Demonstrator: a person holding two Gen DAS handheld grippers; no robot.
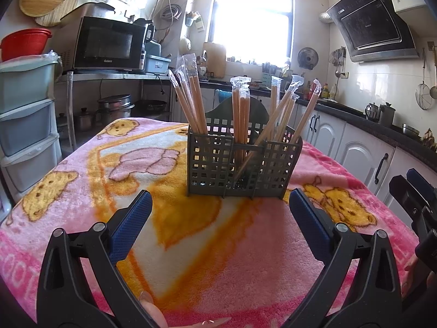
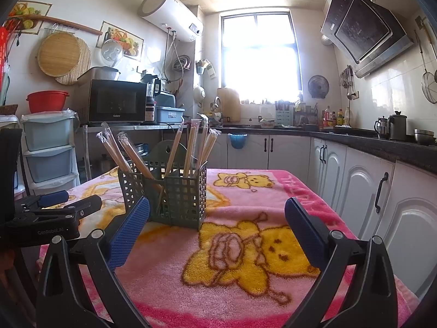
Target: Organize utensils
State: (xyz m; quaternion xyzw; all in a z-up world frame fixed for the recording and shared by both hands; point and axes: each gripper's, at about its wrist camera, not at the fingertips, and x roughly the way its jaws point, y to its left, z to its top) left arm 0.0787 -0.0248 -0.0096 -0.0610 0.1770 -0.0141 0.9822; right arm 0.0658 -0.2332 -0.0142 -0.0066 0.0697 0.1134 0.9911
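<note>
A dark grey slotted utensil caddy point(image 1: 240, 164) stands on the pink bear blanket point(image 1: 82, 180), with several plastic-wrapped wooden chopsticks point(image 1: 191, 101) upright or leaning in its compartments. My left gripper point(image 1: 220, 205) is open and empty, just in front of the caddy. In the right wrist view the caddy point(image 2: 174, 194) stands left of centre with the chopsticks point(image 2: 191, 147) in it. My right gripper point(image 2: 217, 213) is open and empty, to the caddy's right and nearer me. The left gripper point(image 2: 54, 205) shows at the left edge there.
White kitchen cabinets point(image 2: 368, 191) with a dark countertop run along the right. A stack of plastic drawers point(image 1: 24, 125) and a shelf with a microwave point(image 1: 109, 43) stand to the left. The blanket-covered table's edges are close on both sides.
</note>
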